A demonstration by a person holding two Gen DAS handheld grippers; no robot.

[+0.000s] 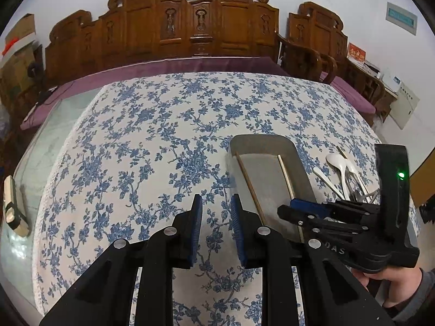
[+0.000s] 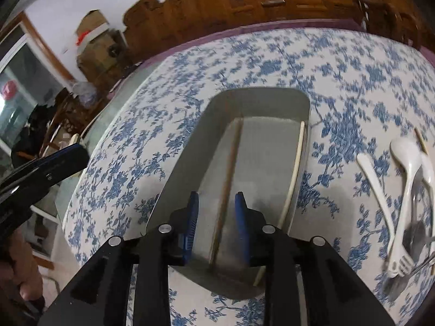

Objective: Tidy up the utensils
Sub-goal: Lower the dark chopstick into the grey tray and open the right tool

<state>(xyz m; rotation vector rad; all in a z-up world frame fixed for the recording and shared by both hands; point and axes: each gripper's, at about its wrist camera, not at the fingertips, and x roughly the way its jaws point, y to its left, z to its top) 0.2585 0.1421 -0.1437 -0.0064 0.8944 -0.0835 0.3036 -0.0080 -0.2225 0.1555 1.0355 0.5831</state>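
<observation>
A grey tray (image 2: 187,146) lies on the floral tablecloth and holds a brown chopstick (image 2: 231,160) and a white chopstick (image 2: 296,157). My right gripper (image 2: 216,201) is open and empty, just above the tray's near end, with the brown chopstick between its fingers. A pile of white spoons (image 2: 407,168), a white fork (image 2: 380,203) and metal utensils (image 2: 416,233) lies right of the tray. My left gripper (image 1: 216,203) is open and empty over bare cloth, left of the tray (image 1: 296,157). The right gripper (image 1: 307,209) shows in the left wrist view over the tray.
A carved wooden bench (image 1: 168,27) with a purple cushion (image 1: 163,65) stands behind the table. The glass tabletop (image 1: 54,125) is bare at the left, with a small cream object (image 1: 13,206) on it. Cardboard boxes (image 2: 95,35) stand at the far left.
</observation>
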